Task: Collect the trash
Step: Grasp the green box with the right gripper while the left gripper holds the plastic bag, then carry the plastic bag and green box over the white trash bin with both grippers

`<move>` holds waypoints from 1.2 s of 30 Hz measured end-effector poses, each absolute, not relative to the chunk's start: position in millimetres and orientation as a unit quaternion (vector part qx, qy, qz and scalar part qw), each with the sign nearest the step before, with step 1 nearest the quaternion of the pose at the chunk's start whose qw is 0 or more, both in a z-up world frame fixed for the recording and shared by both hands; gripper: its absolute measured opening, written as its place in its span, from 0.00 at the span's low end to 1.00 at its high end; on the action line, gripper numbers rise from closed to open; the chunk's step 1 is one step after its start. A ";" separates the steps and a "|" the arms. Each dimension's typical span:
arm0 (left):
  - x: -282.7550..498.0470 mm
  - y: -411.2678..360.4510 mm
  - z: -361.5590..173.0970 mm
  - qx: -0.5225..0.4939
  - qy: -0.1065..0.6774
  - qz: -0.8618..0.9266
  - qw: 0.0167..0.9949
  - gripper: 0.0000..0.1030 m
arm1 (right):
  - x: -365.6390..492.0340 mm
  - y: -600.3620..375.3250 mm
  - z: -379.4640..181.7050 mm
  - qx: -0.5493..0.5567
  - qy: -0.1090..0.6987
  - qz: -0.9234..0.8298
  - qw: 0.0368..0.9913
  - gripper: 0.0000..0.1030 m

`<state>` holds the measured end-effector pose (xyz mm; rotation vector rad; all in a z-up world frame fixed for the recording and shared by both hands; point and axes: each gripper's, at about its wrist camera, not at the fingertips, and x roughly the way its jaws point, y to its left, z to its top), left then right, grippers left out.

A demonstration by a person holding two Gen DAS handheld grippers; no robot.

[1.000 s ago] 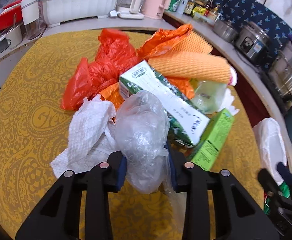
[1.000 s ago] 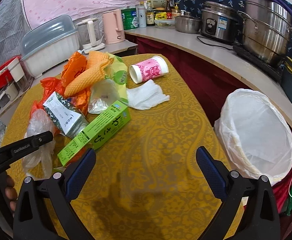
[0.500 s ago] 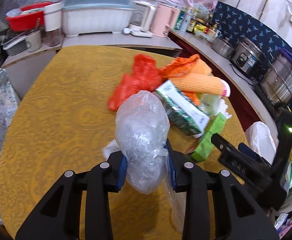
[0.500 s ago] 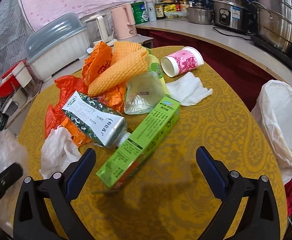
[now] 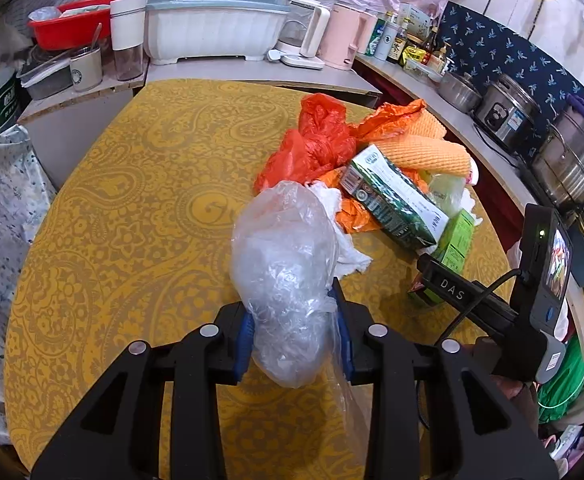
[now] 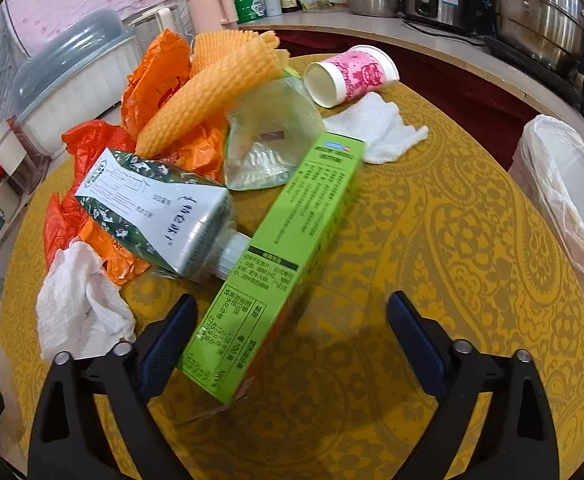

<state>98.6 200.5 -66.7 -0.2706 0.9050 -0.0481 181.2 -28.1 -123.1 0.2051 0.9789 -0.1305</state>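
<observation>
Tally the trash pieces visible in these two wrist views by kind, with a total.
Plastic bags: 3, namely clear bag, red bag, orange bag
Cartons or boxes: 2, namely green-and-white carton, green box
White tissues: 2
Foam net: 1
Paper cup: 1
Clear pouch: 1
Total: 10

The trash bin (image 6: 564, 200) runs off the right wrist view's edge at three o'clock; the clear plastic bag (image 5: 287, 264) hides counter (image 5: 131, 200) behind it.
</observation>
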 end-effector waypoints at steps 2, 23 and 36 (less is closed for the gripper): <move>97.2 196.0 -67.3 -0.132 0.438 -0.031 0.889 0.31 | 177.3 -33.5 -123.8 0.104 0.470 -0.058 0.875 0.67; 73.4 109.9 -42.2 -0.090 0.427 -0.096 0.894 0.31 | 105.8 -133.1 -72.0 0.159 0.415 -0.063 0.894 0.26; 77.7 -33.2 -4.4 -0.028 0.392 -0.226 0.891 0.31 | 37.6 -260.4 -40.9 0.214 0.351 -0.164 0.897 0.26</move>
